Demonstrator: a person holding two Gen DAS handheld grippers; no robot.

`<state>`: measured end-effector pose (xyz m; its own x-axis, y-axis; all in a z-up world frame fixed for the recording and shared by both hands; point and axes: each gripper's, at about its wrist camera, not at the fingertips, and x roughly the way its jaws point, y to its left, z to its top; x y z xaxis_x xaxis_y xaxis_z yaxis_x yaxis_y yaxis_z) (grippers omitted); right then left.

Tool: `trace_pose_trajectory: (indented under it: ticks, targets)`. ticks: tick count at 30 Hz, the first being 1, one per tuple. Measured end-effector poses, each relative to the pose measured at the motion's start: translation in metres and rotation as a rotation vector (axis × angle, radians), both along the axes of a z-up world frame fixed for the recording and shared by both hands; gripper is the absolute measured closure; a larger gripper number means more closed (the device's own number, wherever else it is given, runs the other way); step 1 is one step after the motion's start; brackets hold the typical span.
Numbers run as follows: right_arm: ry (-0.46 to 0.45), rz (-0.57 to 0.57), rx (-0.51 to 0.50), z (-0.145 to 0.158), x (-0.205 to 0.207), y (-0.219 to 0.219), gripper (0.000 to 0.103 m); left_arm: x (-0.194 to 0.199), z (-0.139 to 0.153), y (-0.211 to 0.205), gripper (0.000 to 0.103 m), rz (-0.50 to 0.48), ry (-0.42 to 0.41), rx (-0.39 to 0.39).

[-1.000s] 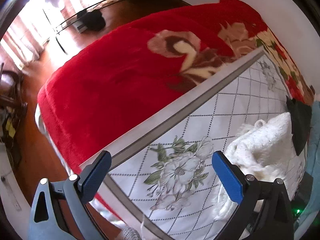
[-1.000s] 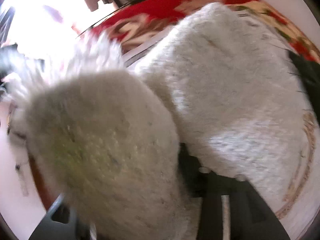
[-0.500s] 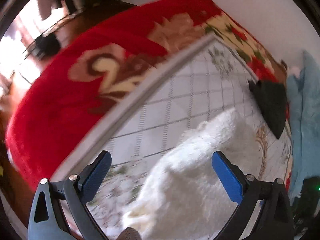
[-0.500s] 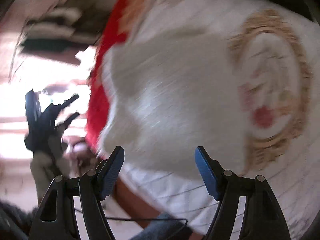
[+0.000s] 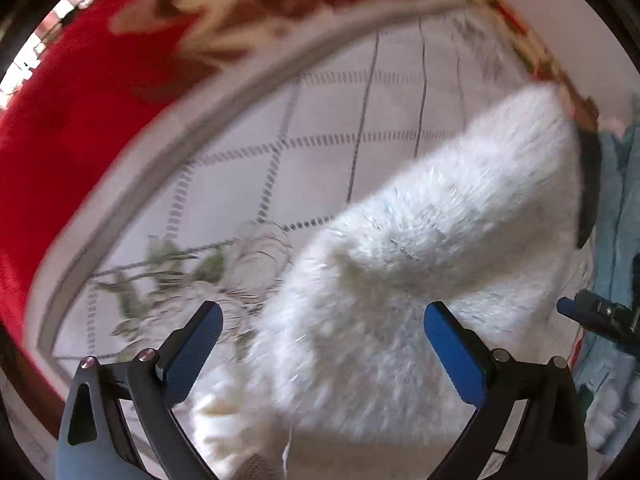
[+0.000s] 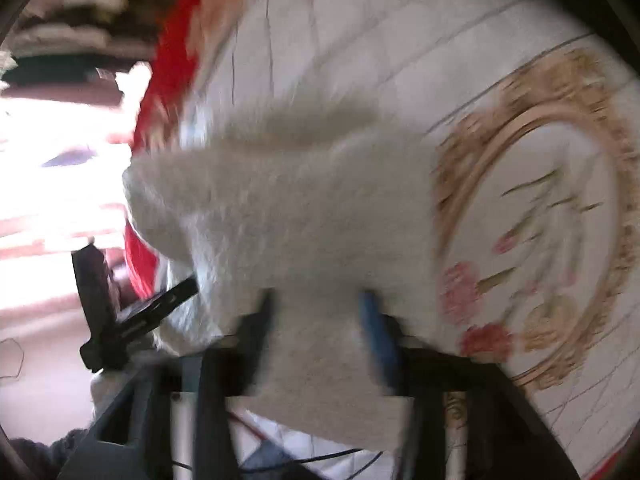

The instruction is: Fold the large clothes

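White fluffy garment (image 5: 400, 280) on quilted bedspread (image 5: 280, 140), beneath wide-apart left gripper (image 5: 320, 344). Lying between right gripper (image 6: 320, 328) jaws, just been opening; grip unclear through blur.

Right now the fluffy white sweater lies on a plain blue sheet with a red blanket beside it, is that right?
Not quite. The fluffy white sweater lies on a white quilted sheet printed with flowers, not a plain blue one. The red blanket beside it is there. The left wrist view shows this.

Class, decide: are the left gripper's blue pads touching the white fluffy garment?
Cannot tell. In the left wrist view the left gripper has wide-open jaws with the white fluffy garment between them, but blur hides any gap or contact.
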<state>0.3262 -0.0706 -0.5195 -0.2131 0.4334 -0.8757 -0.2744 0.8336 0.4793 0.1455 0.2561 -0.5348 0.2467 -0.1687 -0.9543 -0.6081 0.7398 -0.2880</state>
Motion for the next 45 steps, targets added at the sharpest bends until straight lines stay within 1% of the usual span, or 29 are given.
trace_pose_trajectory:
  ticks: [1, 2, 4, 5, 7, 9, 10, 11, 13, 15, 17, 18, 19, 20, 22, 24, 26, 28, 30, 31, 32, 33, 34, 35, 36, 38, 39, 42, 45]
  targets:
    - [-0.006, -0.038, 0.023, -0.008, 0.005, -0.012, 0.021, -0.005, 0.009, 0.002, 0.000, 0.016, -0.017, 0.007]
    - [0.024, -0.065, 0.052, -0.024, 0.007, -0.018, 0.019, -0.011, 0.018, 0.004, 0.000, 0.032, -0.030, 0.012]
    - [0.151, -0.056, 0.151, -0.066, 0.005, -0.018, 0.019, -0.023, 0.030, 0.005, 0.000, 0.061, -0.041, 0.021]
    - [0.249, -0.013, 0.245, -0.089, -0.002, -0.011, 0.017, -0.030, 0.036, 0.006, 0.000, 0.080, -0.045, 0.025]
    - [0.346, 0.036, 0.298, -0.113, -0.016, 0.001, 0.012, -0.043, 0.043, 0.002, 0.000, 0.103, -0.044, 0.026]
    - [0.296, 0.050, 0.336, -0.113, -0.027, 0.010, 0.014, -0.055, 0.049, -0.002, 0.000, 0.116, -0.039, 0.041]
    - [0.280, 0.007, 0.339, -0.110, -0.031, 0.008, 0.027, -0.062, 0.051, -0.005, 0.000, 0.119, -0.027, 0.057]
    - [0.273, -0.083, 0.348, -0.106, -0.038, 0.002, 0.040, -0.064, 0.053, -0.009, 0.000, 0.122, -0.017, 0.070]
    - [0.230, -0.264, 0.338, -0.093, -0.059, -0.017, 0.049, -0.072, 0.051, -0.013, 0.000, 0.132, -0.005, 0.084]
    - [0.243, -0.475, 0.315, -0.089, -0.100, -0.043, 0.050, -0.081, 0.046, -0.015, 0.000, 0.144, 0.020, 0.095]
    - [0.318, -0.624, 0.291, -0.094, -0.149, -0.062, 0.045, -0.095, 0.042, -0.017, 0.000, 0.155, 0.044, 0.104]
    - [0.359, -0.625, 0.280, -0.096, -0.166, -0.063, 0.043, -0.099, 0.038, -0.018, 0.000, 0.155, 0.065, 0.108]
    - [0.422, -0.599, 0.250, -0.097, -0.185, -0.062, 0.038, -0.105, 0.032, -0.021, 0.000, 0.151, 0.087, 0.105]
    - [0.472, -0.559, 0.217, -0.094, -0.198, -0.061, 0.037, -0.109, 0.026, -0.024, 0.000, 0.150, 0.112, 0.102]
    - [0.490, -0.477, 0.157, -0.078, -0.207, -0.063, 0.037, -0.112, 0.016, -0.032, 0.000, 0.147, 0.125, 0.065]
    - [0.399, -0.406, 0.100, -0.047, -0.200, -0.073, 0.037, -0.109, 0.012, -0.040, 0.000, 0.142, 0.114, 0.030]
    - [0.261, -0.366, 0.064, -0.011, -0.178, -0.081, 0.037, -0.101, 0.013, -0.047, 0.000, 0.140, 0.075, -0.003]
    - [0.174, -0.326, 0.079, 0.013, -0.149, -0.079, 0.037, -0.088, 0.015, -0.054, 0.000, 0.133, 0.037, -0.003]
    - [0.111, -0.240, 0.103, 0.026, -0.115, -0.061, 0.046, -0.073, 0.015, -0.060, 0.000, 0.118, 0.020, 0.028]
    - [0.082, -0.184, 0.101, 0.025, -0.099, -0.048, 0.069, -0.066, 0.012, -0.063, 0.000, 0.109, 0.019, 0.049]
    - [0.056, -0.117, 0.095, 0.020, -0.083, -0.032, 0.085, -0.060, 0.008, -0.065, 0.000, 0.099, 0.033, 0.073]
    - [0.041, -0.080, 0.086, 0.021, -0.064, -0.015, 0.088, -0.057, 0.004, -0.063, 0.000, 0.096, 0.042, 0.083]
    - [0.042, -0.037, 0.065, 0.011, -0.055, 0.002, 0.091, -0.056, 0.000, -0.064, 0.000, 0.094, 0.048, 0.088]
    - [0.046, 0.004, 0.011, -0.004, -0.047, 0.019, 0.095, -0.056, -0.005, -0.064, 0.000, 0.093, 0.063, 0.095]
    - [0.051, 0.013, -0.027, -0.014, -0.039, 0.029, 0.098, -0.057, -0.010, -0.065, 0.000, 0.094, 0.075, 0.102]
    - [0.060, 0.057, -0.069, -0.037, -0.033, 0.048, 0.103, -0.061, -0.015, -0.064, 0.000, 0.096, 0.076, 0.098]
    - [0.053, 0.084, -0.084, -0.042, -0.031, 0.060, 0.103, -0.062, -0.018, -0.063, 0.000, 0.097, 0.080, 0.096]
    - [0.068, 0.082, -0.086, -0.028, -0.027, 0.076, 0.103, -0.067, -0.014, -0.060, 0.000, 0.107, 0.079, 0.068]
    - [0.061, -0.034, 0.004, 0.006, -0.034, 0.038, 0.093, -0.072, -0.003, -0.062, 0.000, 0.100, 0.076, 0.069]
